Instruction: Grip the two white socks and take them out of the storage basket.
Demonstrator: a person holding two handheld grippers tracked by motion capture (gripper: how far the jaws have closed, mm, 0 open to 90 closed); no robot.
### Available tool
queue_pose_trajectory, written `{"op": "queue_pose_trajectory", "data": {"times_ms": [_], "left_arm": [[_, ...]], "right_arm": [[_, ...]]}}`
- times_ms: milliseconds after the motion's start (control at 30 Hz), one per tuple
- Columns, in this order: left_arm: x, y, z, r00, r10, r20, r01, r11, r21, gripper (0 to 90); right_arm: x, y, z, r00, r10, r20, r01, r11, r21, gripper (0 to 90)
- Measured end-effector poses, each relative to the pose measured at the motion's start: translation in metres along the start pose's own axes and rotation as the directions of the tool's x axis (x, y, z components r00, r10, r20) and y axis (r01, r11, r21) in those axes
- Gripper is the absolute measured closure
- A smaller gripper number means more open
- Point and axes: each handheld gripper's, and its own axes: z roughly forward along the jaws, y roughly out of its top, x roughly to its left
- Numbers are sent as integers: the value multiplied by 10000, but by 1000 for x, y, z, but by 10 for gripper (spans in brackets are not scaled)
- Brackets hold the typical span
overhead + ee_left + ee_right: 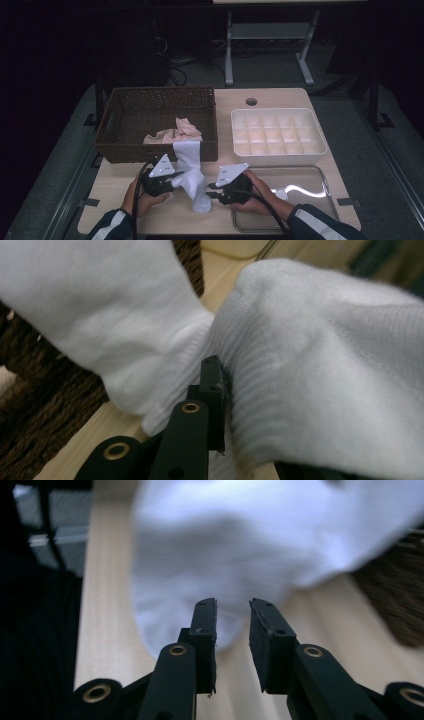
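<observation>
A white sock [192,172] hangs over the front rim of a brown wicker basket [155,95], and its toe end reaches the wooden table. My left gripper [172,181] is at the sock's left side. In the left gripper view it [235,385] is shut on a fold of the sock [325,365], with one jaw hidden under the fabric. My right gripper [210,192] is at the sock's right side near its toe. In the right gripper view its jaws [232,610] stand a little apart with nothing between them, and the sock [225,555] lies just beyond the tips.
Pink cloth [175,132] lies in the basket. A white tray with several compartments [280,157] stands at the right. In front of it is a metal tray [327,187], under my right forearm. A hole [251,101] is in the table's far edge.
</observation>
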Motion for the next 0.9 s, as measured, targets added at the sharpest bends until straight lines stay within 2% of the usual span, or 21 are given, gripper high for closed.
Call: {"op": "queue_pose_trajectory", "data": {"times_ms": [100, 167, 200, 233, 267, 300, 333, 367, 400, 433, 500, 533, 600, 667, 700, 733, 767, 800, 833, 867, 900], "left_arm": [[3, -6, 5, 9996, -289, -54, 290, 9995, 136, 716], [6, -10, 7, 9996, -106, -272, 116, 9992, 395, 680], [8, -12, 8, 9991, -208, -360, 225, 9986, 485, 651], [11, -14, 7, 9990, -428, -154, 434, 9980, 457, 649], [12, -16, 6, 9987, -513, -53, 515, 9979, 395, 647], [12, -17, 6, 9989, -411, -227, 421, 9981, 441, 646], [12, -18, 5, 9992, -369, -140, 377, 9978, 550, 641], [11, -19, 4, 9998, -168, 115, 162, 9985, 516, 717], [9, -19, 3, 9998, 156, 122, -162, 9982, 582, 743], [8, -18, 2, 9997, 221, -44, -216, 9966, 801, 765], [7, -20, 3, 9998, 103, 147, -115, 9963, 847, 812], [6, -21, 4, 9999, 130, 89, -139, 9940, 1085, 833], [6, -23, 4, 9999, 2, 149, -20, 9929, 1192, 816], [5, -24, 1, 9995, 100, 316, -140, 9916, 1288, 841], [5, -25, -1, 9985, -168, 530, 106, 9933, 1154, 803], [5, -25, -2, 9987, -253, 446, 205, 9943, 1046, 737], [6, -25, -4, 9987, -496, 139, 485, 9961, 743, 617], [7, -24, -6, 9973, -736, 52, 733, 9963, 449, 498], [10, -22, -10, 9927, -1205, -47, 1204, 9925, -193, 444], [13, -19, -15, 9904, -1367, -197, 1353, 9889, -622, 400], [15, -16, -18, 9863, -1624, -271, 1585, 9811, -1111, 374]], "right_arm": [[8, 1, 19, 9966, -773, -290, 784, 9961, 395, 714], [12, -1, 30, 9946, -973, -372, 998, 9922, 741, 720], [13, -2, 35, 9941, -1006, -403, 1037, 9912, 826, 720], [14, -3, 38, 9927, -1147, -376, 1177, 9888, 916, 718], [14, -4, 40, 9933, -1095, -360, 1127, 9884, 1021, 713], [12, -5, 41, 9943, -979, -434, 1018, 9897, 1003, 707], [10, -6, 41, 9957, -799, -475, 843, 9917, 971, 703], [8, -6, 41, 9961, -762, -450, 803, 9920, 977, 704], [7, -7, 40, 9965, -688, -481, 732, 9925, 983, 708], [5, -8, 39, 9968, -576, -561, 631, 9929, 1011, 714], [2, -10, 38, 9974, -320, -653, 387, 9938, 1046, 721], [1, -11, 36, 9972, -309, -687, 387, 9926, 1147, 723], [-1, -14, 31, 9971, -228, -727, 320, 9913, 1274, 723], [-3, -18, 24, 9972, -137, -730, 245, 9885, 1490, 726], [-4, -19, 22, 9973, -105, -727, 215, 9880, 1529, 721], [-4, -21, 20, 9972, -46, -749, 165, 9872, 1584, 708], [-4, -22, 19, 9972, -43, -740, 156, 9881, 1529, 704], [-5, -23, 18, 9976, 22, -687, 87, 9875, 1575, 696], [-5, -22, 18, 9980, -12, -626, 112, 9870, 1604, 678], [-5, -21, 18, 9987, -192, -482, 269, 9859, 1650, 671], [-5, -21, 18, 9987, -240, -453, 313, 9850, 1697, 672]]}}
